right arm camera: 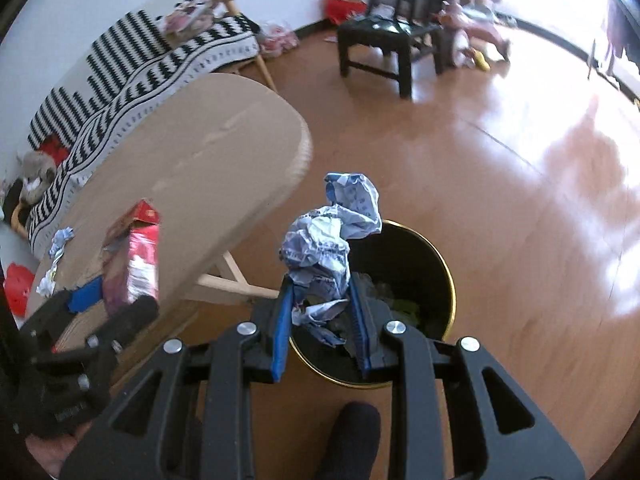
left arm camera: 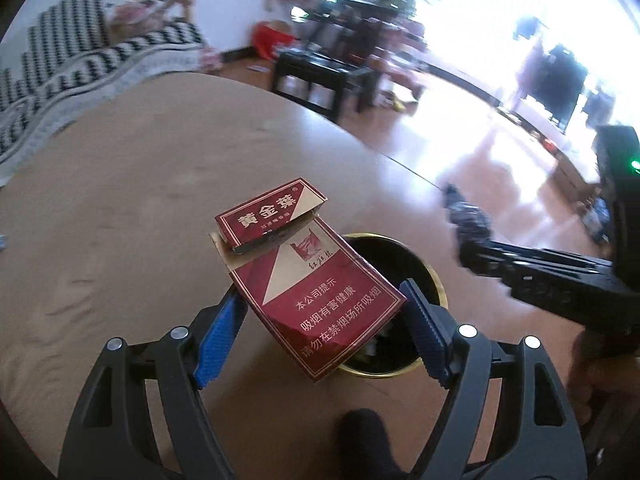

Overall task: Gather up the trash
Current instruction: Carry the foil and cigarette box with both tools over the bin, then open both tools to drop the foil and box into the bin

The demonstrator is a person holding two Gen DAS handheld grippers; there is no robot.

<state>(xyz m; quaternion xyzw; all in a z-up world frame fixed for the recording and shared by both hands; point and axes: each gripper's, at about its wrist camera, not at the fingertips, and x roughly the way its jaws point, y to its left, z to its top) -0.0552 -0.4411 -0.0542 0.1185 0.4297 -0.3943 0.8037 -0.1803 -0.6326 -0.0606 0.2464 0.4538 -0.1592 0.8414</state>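
Your left gripper (left arm camera: 322,316) is clamped across a red cigarette pack (left arm camera: 308,280), its blue pads (left arm camera: 222,332) pressing both long edges; the pack's flip lid hangs open at the far end. The pack is held in the air, partly over the near rim of the black waste bin (left arm camera: 430,276) with its gold lip, which stands on the wooden floor (left arm camera: 460,152) just beside the round tan table (left arm camera: 160,184).

Your right gripper (right arm camera: 320,312) is squeezed onto a crumpled blue-and-white wrapper (right arm camera: 328,236), most of the wad bulging up above the pads. It hangs directly over the bin's (right arm camera: 416,264) mouth, where other rubbish already lies inside.

On the table (right arm camera: 200,152), more scraps of crumpled paper (right arm camera: 60,244) lie near its left edge, well apart from the bin. The table's pale wooden legs (right arm camera: 232,280) come close to the bin's left side. A striped black-and-white sofa (right arm camera: 120,56) runs behind the table, and a dark stool (right arm camera: 384,40) stands farther across the floor with clutter around it. A dark shape (right arm camera: 352,440), blurred, sits below each gripper at the bottom edge.
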